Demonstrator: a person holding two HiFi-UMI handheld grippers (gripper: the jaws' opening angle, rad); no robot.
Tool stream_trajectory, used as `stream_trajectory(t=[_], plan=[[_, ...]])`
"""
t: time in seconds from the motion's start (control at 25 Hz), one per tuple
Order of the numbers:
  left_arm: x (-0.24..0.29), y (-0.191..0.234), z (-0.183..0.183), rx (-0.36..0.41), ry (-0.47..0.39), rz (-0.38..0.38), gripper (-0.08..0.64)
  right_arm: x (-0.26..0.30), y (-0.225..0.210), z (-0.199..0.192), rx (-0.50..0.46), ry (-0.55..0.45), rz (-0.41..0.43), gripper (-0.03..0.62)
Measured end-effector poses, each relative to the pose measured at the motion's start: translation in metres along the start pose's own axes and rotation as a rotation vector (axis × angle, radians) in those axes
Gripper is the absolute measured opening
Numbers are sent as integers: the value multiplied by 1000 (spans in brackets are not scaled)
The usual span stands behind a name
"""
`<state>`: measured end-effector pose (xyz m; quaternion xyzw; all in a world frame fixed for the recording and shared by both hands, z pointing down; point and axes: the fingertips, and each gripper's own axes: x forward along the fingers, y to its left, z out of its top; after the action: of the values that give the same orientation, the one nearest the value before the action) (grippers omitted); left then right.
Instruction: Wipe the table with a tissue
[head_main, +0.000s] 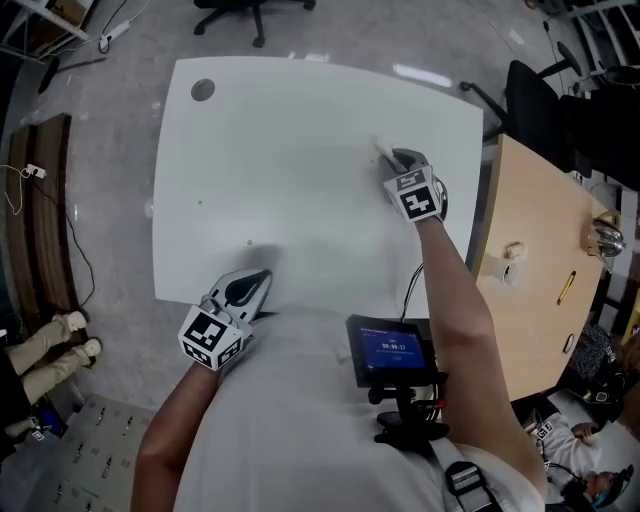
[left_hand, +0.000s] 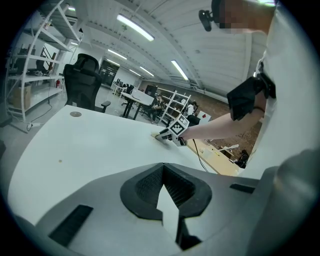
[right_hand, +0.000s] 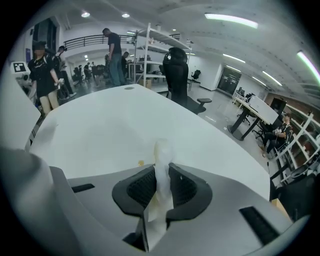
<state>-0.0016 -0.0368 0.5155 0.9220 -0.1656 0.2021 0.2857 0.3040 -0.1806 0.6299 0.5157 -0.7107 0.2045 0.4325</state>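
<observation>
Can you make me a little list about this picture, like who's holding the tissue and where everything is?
table: white, mostly bare
tissue: white, pinched in the right gripper, tip down at the table
left gripper: at the table's near edge, jaws together, holding nothing
spot: small yellowish mark on the table, just beside the tissue
round cap: grey, near the table's far left corner

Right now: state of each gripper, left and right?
Left gripper: closed, nothing between its jaws.
Right gripper: closed on the tissue.
</observation>
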Motion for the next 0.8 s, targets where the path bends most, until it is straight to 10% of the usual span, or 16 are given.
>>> stream_trajectory(t=[0.8], plan=[[-3,-12,-6,20,0,9,6,-14,74,-6,-257,36,275,61]])
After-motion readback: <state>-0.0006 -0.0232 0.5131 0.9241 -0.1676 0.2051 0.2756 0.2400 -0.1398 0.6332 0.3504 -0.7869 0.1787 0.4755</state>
